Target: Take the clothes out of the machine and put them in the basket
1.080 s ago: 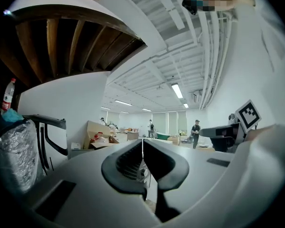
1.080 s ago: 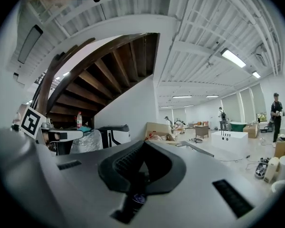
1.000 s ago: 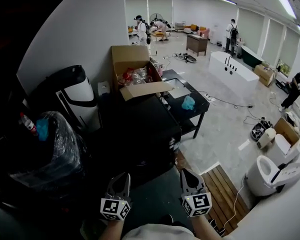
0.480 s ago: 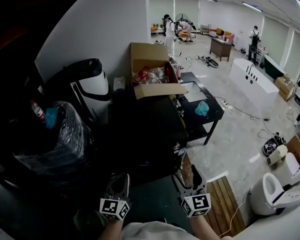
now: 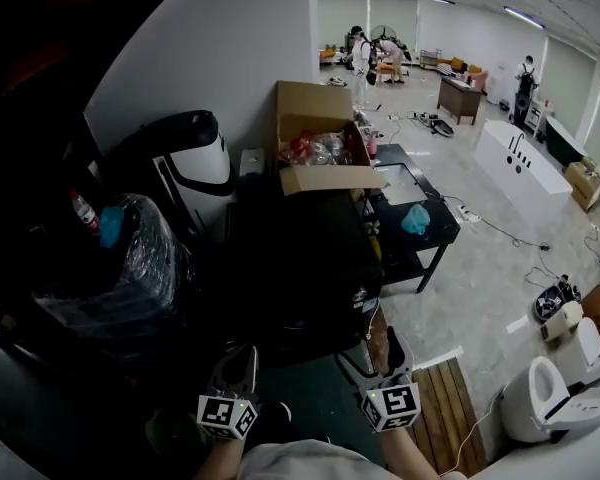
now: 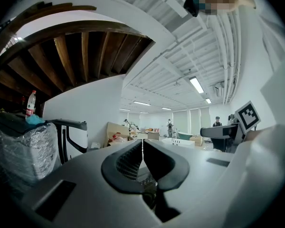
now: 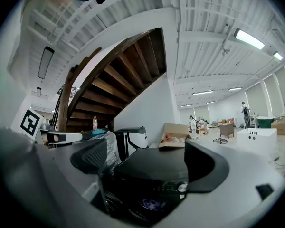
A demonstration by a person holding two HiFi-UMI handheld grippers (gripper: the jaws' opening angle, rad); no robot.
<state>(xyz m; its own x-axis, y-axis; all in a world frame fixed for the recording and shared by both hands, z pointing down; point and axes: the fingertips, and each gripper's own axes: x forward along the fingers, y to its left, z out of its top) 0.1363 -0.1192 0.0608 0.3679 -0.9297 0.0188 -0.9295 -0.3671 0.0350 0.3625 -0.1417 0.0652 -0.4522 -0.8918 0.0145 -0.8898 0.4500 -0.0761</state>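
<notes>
R hand-held gripper [image 5: 375, 354] jaws opening w/ nothing betw. them, L hand-held gripper [image 5: 243, 360] pinched closed & empty, both facing black washing machine [image 5: 300, 268] just ahead, clothes not visible; risk: wide R jaw clips its front, missing the door [image 7: 149, 204].

Grey left tongs [image 5: 245, 356], right tongs [image 5: 372, 348], marker cubes [image 5: 227, 417]

The head view looks from high above the black machine [image 5: 300, 268], steeply down and forward across its top to the open hall beyond. The right gripper view sits low and close before the machine's front [image 7: 154, 175], facing level along its top. The left gripper view faces level the same way, from the machine's near side. All three share the cardboard box [image 5: 320, 143] at the machine's far end and the plastic-wrapped bundle [image 5: 120, 268] left of the machine.
</notes>
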